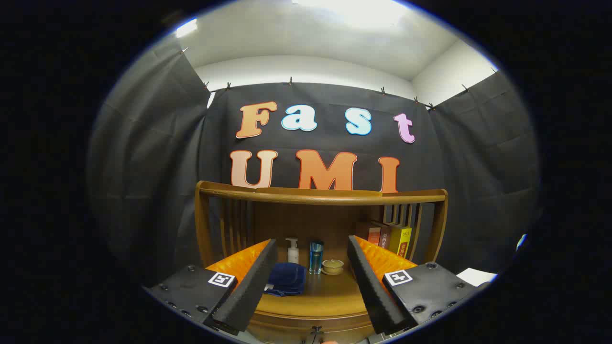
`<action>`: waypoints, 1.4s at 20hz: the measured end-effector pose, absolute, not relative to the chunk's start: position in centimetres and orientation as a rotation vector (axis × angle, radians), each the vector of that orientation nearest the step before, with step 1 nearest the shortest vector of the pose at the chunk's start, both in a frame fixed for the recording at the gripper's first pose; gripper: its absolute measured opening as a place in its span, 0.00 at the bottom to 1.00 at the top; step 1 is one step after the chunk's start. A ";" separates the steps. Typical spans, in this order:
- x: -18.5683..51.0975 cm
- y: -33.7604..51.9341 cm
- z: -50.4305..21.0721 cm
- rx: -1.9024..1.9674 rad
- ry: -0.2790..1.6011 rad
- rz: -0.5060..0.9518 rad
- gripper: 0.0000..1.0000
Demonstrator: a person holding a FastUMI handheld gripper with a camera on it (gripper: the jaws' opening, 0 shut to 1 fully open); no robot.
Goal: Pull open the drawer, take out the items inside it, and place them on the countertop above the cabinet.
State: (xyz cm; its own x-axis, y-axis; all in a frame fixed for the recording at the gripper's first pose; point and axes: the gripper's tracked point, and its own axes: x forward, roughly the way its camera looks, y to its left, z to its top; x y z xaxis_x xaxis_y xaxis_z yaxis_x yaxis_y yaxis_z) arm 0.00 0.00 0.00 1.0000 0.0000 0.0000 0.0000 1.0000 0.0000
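1. The gripper (311, 282) sits at the bottom centre of the frame with its jaws spread wide and released, gripping nothing; the two fingers (251, 286) rise from the lower left and lower right and lean slightly toward each other at the top.
2. Beyond and between the fingers, in the lower middle of the frame, lies the wooden desk (313, 298), the top of a small cabinet with a curved front edge.
3. At the very bottom centre, below that front edge, is the drawer front (287, 329) with a small dark drawer knob (315, 329); the drawer looks closed, and what is in it cannot be seen.
4. On the desk, just right of the left finger, a folded dark blue cloth (287, 278) lies flat.
5. Behind the cloth stands a white pump bottle (292, 251), upright.
6. Just right of it stands a blue bottle (316, 256), also upright and apart from the pump bottle.
7. Right of the blue bottle, near the inner edge of the right finger, sits a small lidded teacup on a saucer (333, 266).
8. Toward the right of centre, a row of books (389, 236) stands upright against the slatted wooden railing (320, 195) that curves around the back of the desk across the middle of the frame.
9. At the lower right, past the gripper body, a white sheet (475, 276) is partly visible.
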 end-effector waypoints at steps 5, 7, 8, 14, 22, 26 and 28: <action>-0.1 0.6 -1.0 0.015 0.014 0.012 0.98; 0.0 0.5 -1.5 0.023 0.027 0.017 0.98; 0.0 0.4 -1.6 0.025 0.033 0.014 0.98; -0.4 0.0 -0.6 0.010 0.018 0.006 0.98; -0.5 0.3 -5.3 0.044 0.063 0.007 0.98; -1.4 -0.1 -11.8 0.046 0.084 -0.007 0.98; -1.8 -0.5 -16.2 0.049 0.111 -0.020 0.98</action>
